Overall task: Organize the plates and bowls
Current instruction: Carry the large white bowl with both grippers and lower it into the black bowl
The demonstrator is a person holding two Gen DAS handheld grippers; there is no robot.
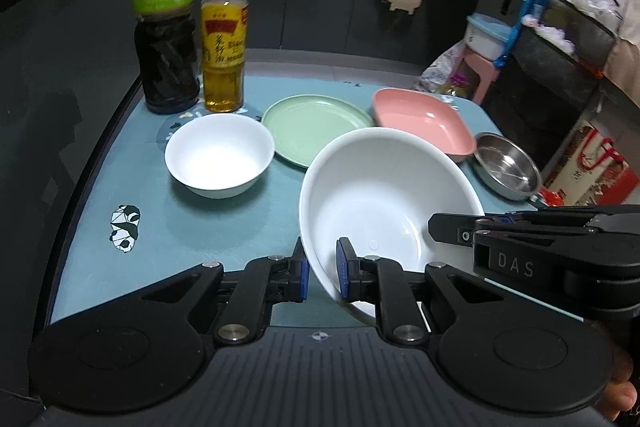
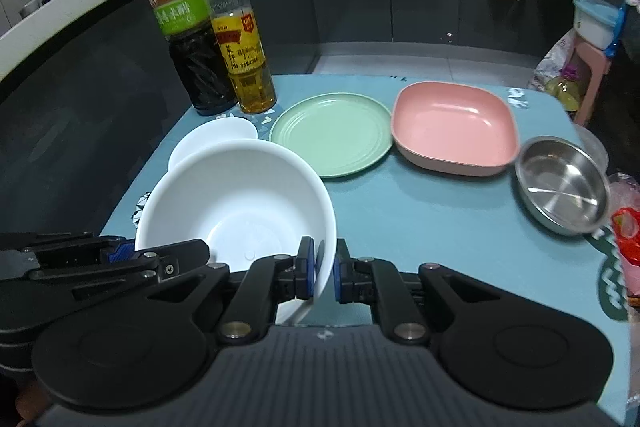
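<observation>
A large white bowl (image 1: 384,195) (image 2: 236,195) is held by both grippers at its near rim and looks tilted, a little off the teal mat (image 1: 200,247). My left gripper (image 1: 322,271) is shut on the rim's left side, one pad inside and one outside the wall. My right gripper (image 2: 324,267) is shut on the rim's right side in the same way. Behind it lie a small white bowl (image 1: 219,155) (image 2: 214,139), a green plate (image 1: 316,127) (image 2: 332,135), a pink square dish (image 1: 420,121) (image 2: 452,127) and a steel bowl (image 1: 506,167) (image 2: 560,187).
A dark sauce bottle (image 1: 166,39) (image 2: 192,47) and an oil bottle (image 1: 223,39) (image 2: 242,47) stand at the mat's back left. A red bag (image 2: 626,231) lies past the right edge. Dark cabinets and a curved counter run behind the table.
</observation>
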